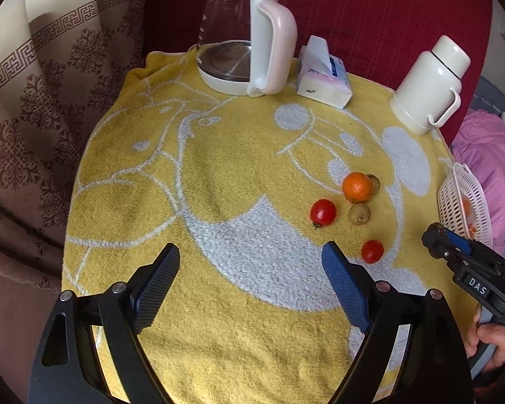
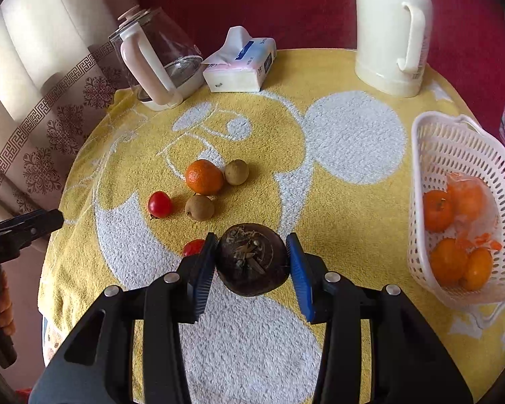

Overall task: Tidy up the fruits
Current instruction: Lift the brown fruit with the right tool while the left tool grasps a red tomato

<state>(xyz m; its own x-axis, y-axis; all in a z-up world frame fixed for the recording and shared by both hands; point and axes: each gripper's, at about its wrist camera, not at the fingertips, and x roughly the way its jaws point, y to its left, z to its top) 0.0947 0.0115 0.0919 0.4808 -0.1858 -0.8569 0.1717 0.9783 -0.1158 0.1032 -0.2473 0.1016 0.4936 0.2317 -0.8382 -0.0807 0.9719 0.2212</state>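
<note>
On the yellow towel (image 2: 320, 77), notes taken as two of us watch.

A: Right gripper (image 2: 252, 262) pinches a dark round fruit (image 2: 252, 259), one pad on each side, stem end facing its camera. Held clear above the towel, I judge, since no cloth touches it.

B: Destination?

A: Most likely the white basket (image 2: 454, 141) at the right edge of the table. It already holds several oranges (image 2: 437, 210), so the sorting seems part done. The basket lies well apart from the gripper.

B: Left gripper (image 1: 252, 269)?

A: Fingers spread wide, nothing between them. It points down at bare towel, with the small tomato (image 1: 372, 251) just beside its right finger. Ready for a pick, I would say.

B: What is left loose?

A: A cluster mid-table: one orange (image 1: 357, 187), a larger tomato (image 1: 323, 212), two small brown fruits, one (image 1: 359, 213) in front of the orange and one (image 1: 374, 183) half hidden behind it.

B: Kettle (image 1: 239, 30), tissue pack (image 1: 323, 74), flask (image 1: 427, 84)?

A: Lined along the far edge, out of the working area.

B: Risk?

A: Round fruit in a two-point grip may slip if tilted.
</note>
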